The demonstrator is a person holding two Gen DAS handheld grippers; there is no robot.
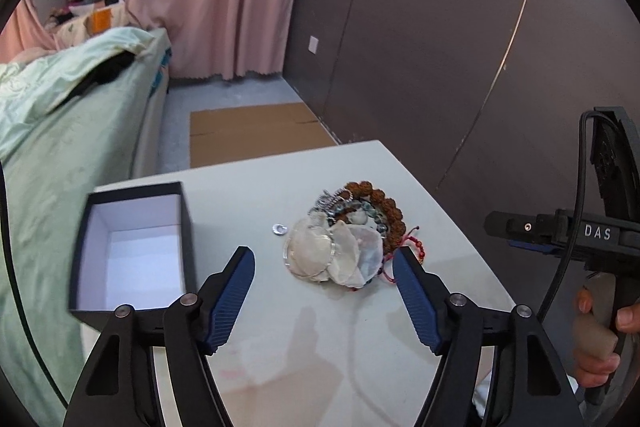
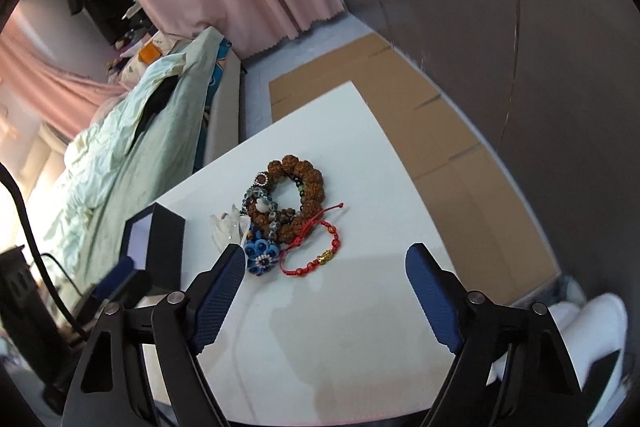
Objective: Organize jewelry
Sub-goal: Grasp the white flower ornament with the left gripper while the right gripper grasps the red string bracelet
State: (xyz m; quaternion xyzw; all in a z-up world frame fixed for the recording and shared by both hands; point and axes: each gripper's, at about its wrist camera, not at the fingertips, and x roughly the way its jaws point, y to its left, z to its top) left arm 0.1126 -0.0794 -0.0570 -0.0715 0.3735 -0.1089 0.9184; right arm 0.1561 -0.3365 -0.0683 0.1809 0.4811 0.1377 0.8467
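On white table (image 1: 304, 327), jewelry pile (image 1: 344, 239) untouched beside empty box (image 1: 132, 247). Left gripper (image 1: 324, 263) and right gripper (image 2: 326, 259) held wide, empty. First pick pending, probably red bracelet (image 2: 316, 247).

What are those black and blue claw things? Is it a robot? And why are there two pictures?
No robot: a person holds two pinching tools, each with a camera looking along its blue fingers. One picture comes from the left gripper, the other from the right gripper. Both are open and hold nothing. On the white table lies a jewelry pile: a brown bead bracelet, a red string bracelet, a blue flower piece and pale shell discs. Beside them stands an open black box.
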